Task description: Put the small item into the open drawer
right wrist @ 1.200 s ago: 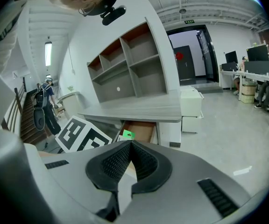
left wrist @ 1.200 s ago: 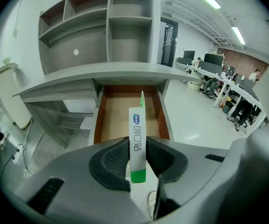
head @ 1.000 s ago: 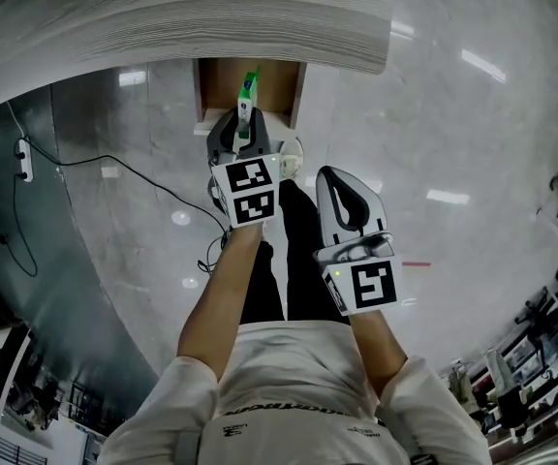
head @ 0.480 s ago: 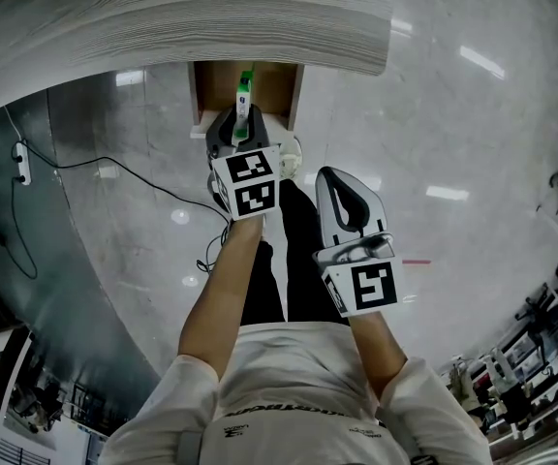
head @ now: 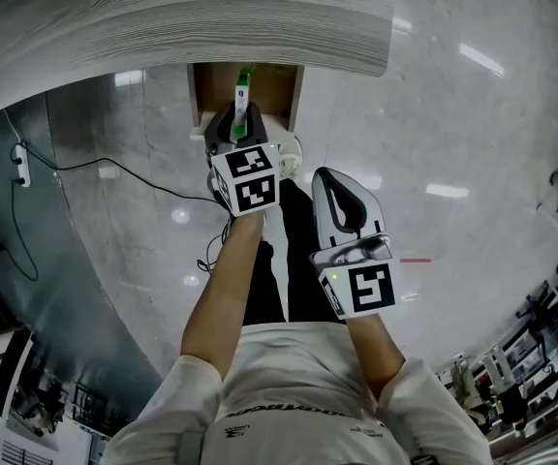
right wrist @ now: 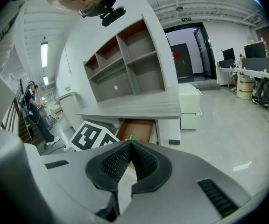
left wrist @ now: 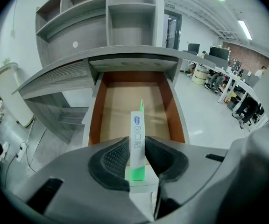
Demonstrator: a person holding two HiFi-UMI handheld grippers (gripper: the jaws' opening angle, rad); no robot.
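Note:
A slim white tube with a green end (head: 243, 93) stands upright between the jaws of my left gripper (head: 240, 124), over the front of the open wooden drawer (head: 277, 90). In the left gripper view the tube (left wrist: 136, 139) sits between the black pads (left wrist: 113, 157) of the left gripper (left wrist: 137, 146); they still touch its sides while the jaws are opening. The drawer's bare brown floor (left wrist: 125, 97) lies just beyond it. My right gripper (head: 335, 180) hangs back to the right over the floor. In its own view the right gripper (right wrist: 131, 146) is shut, nothing held.
The drawer hangs under a grey wood-grain desk top (head: 211, 17) with open shelves (left wrist: 130, 13) above. A black cable (head: 134, 174) and a power strip (head: 24, 160) lie on the glossy floor at the left. The person's legs (head: 279, 279) stand below the grippers.
My left gripper has moved a little forward with the tube, further over the drawer. The right gripper has barely shifted.

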